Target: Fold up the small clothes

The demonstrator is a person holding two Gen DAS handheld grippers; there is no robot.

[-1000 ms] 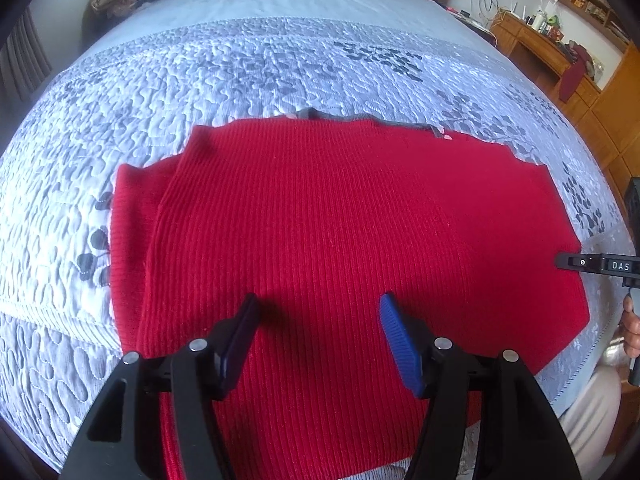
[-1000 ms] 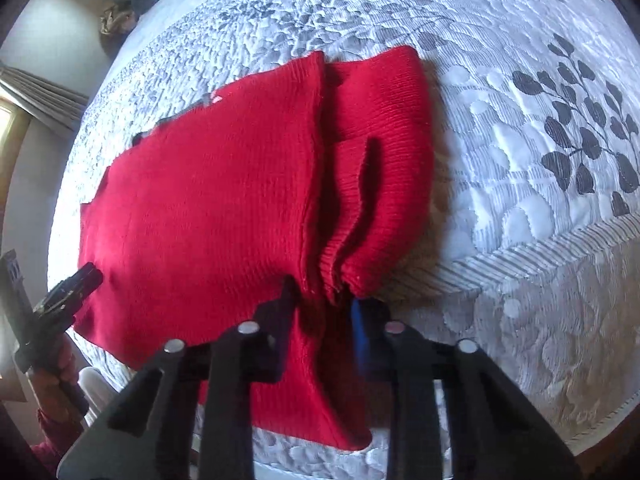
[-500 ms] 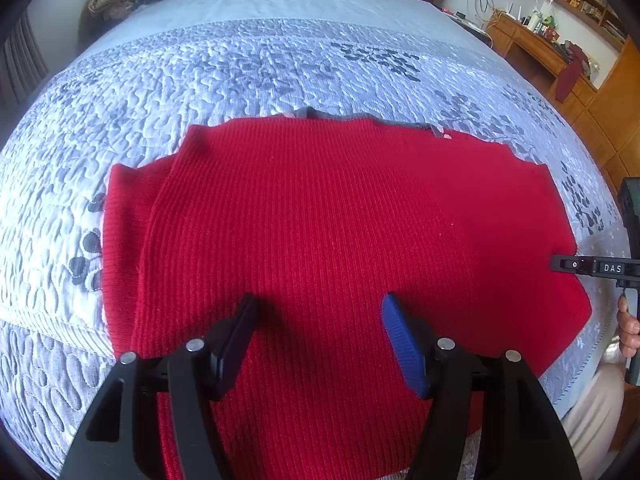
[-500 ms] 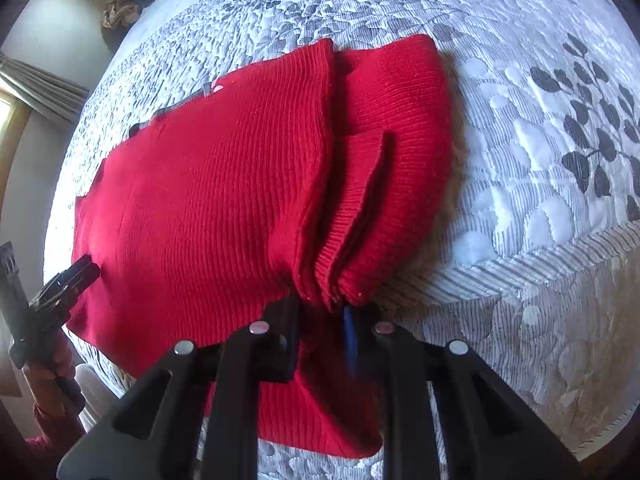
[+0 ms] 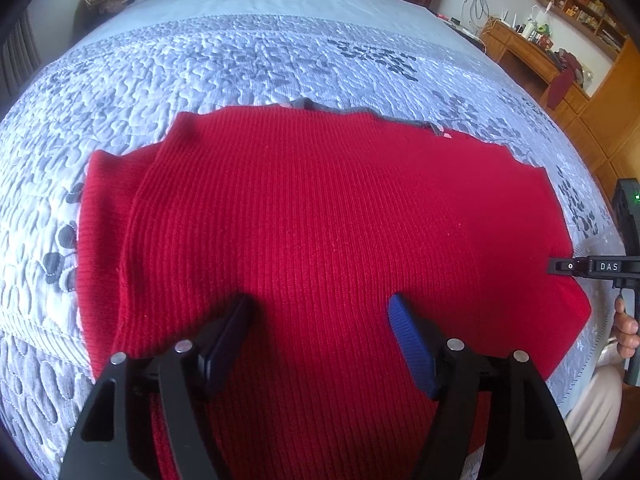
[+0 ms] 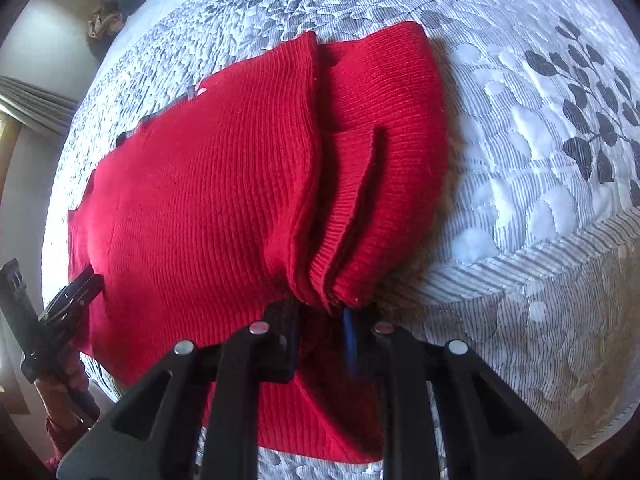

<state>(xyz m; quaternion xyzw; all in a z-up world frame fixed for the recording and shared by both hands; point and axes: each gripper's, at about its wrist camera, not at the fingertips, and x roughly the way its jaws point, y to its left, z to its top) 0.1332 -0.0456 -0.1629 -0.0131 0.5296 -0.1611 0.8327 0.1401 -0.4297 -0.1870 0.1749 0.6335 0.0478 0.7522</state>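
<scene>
Red knit sweater point(image 5: 320, 220) lay flat on my quilted bedspread point(image 5: 200, 72). My right gripper point(image 6: 320, 332) pinched its bunched folded edge; my left gripper point(image 5: 320, 332) was opening above it, gripping nothing.

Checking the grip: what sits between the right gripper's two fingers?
Bunched layers of the red sweater, pinched by the right gripper; the right wrist view shows it.

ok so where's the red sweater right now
The red sweater lies spread on the quilted bed cover, filling the middle of both wrist views. Its bunched right edge is pinched in the right gripper.
</scene>
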